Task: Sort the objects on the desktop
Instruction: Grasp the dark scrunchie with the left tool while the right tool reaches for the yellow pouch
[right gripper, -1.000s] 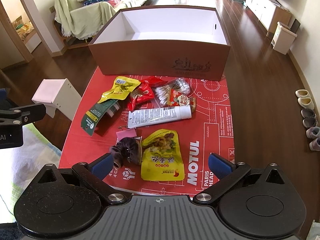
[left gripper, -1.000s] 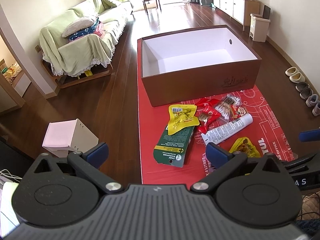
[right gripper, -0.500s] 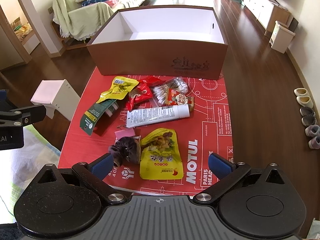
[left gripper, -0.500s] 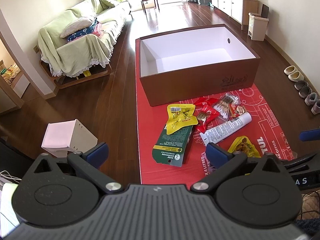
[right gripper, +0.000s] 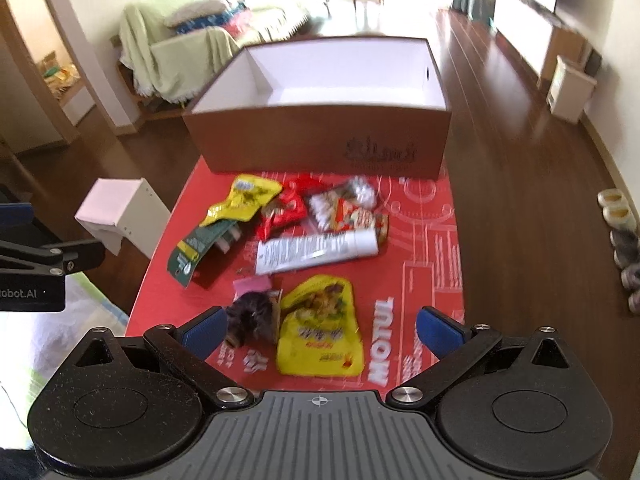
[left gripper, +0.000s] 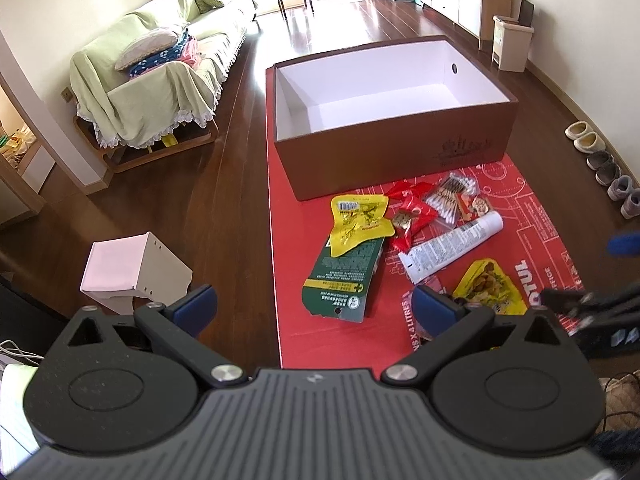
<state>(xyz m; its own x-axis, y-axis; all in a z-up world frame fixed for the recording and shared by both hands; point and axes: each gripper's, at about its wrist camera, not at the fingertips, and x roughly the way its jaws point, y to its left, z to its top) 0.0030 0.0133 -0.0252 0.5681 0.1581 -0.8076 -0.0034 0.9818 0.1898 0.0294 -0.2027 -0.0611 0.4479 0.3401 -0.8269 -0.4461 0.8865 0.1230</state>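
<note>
Hovering with blue pads spread wide and empty, the right gripper (right gripper: 319, 330) frames a yellow snack pouch (right gripper: 320, 326), with a dark hair scrunchie (right gripper: 250, 316) at 10 o'clock. At 12 o'clock lie a white tube (right gripper: 316, 254) and, beyond it, the brown box (right gripper: 320, 140) on the red mat (right gripper: 432, 264). The left gripper (left gripper: 312, 306), likewise parted and holding nothing, faces a green carton (left gripper: 346, 276) at 12 o'clock.

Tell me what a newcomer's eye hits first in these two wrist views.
Probably the big brown box, open and white inside, at the far end of the red mat. In front of it lies a loose clutter: yellow snack pouches, a white tube, a green carton. Both grippers, left and right, hang open at the near edge, holding nothing.
</note>
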